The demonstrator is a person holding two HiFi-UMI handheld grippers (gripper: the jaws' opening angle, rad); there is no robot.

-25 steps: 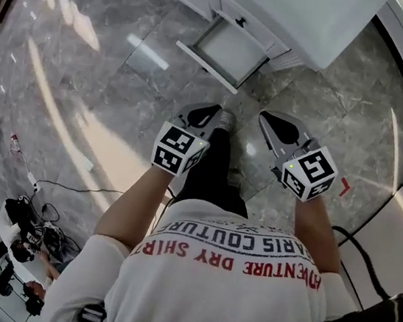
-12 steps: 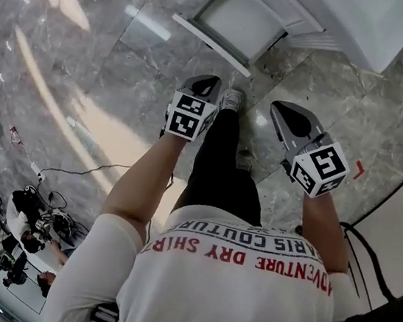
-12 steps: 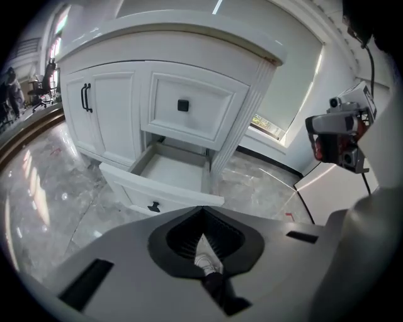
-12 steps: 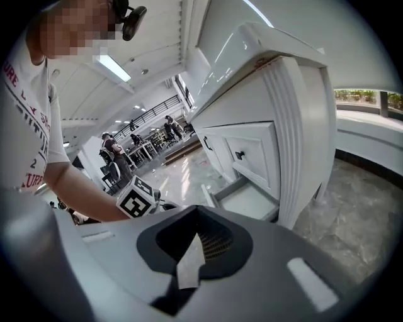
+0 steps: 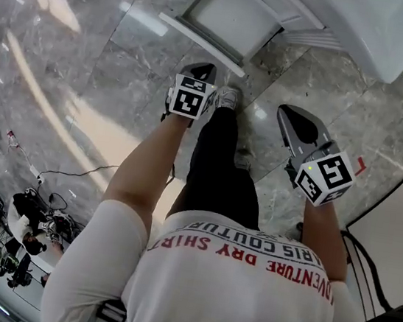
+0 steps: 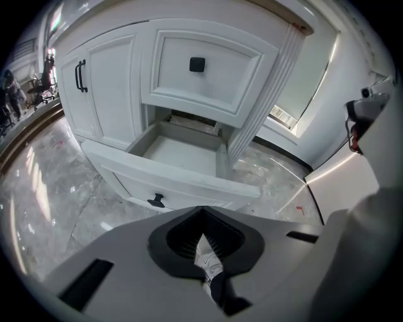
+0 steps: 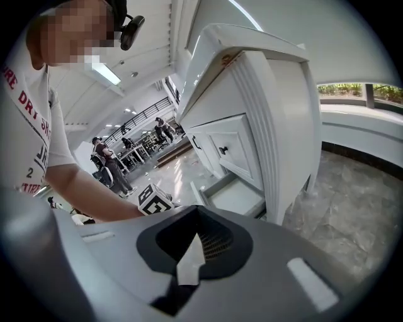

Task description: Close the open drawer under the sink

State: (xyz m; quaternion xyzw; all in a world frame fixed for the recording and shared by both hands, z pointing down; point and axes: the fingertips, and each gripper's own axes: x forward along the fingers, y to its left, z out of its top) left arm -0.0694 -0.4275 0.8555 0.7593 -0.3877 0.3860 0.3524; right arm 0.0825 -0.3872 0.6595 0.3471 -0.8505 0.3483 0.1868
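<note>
The white drawer (image 5: pixel 233 16) under the sink stands pulled out and empty. Its front panel (image 5: pixel 202 43) faces me, and the black knob (image 6: pixel 156 200) shows in the left gripper view. My left gripper (image 5: pixel 205 68) is shut and points at the drawer front (image 6: pixel 170 179) from a short gap, not touching it. My right gripper (image 5: pixel 288 114) is shut too. It hangs further back and to the right, beside the cabinet's fluted corner post (image 7: pixel 277 132). From there the open drawer (image 7: pixel 236 195) and the left gripper's marker cube (image 7: pixel 154 200) are visible. Neither gripper holds anything.
Above the open drawer is a shut drawer with a square black knob (image 6: pixel 197 63), and to its left a cabinet door with a black handle (image 6: pixel 80 75). My shoe (image 5: pixel 230 97) stands on the marble floor near the drawer. A white panel (image 5: pixel 392 235) lies right; cables and gear (image 5: pixel 37 215) lie lower left.
My left gripper has moved forward toward the drawer front, ahead of the right one. The right gripper has barely shifted. The drawer remains pulled out.
</note>
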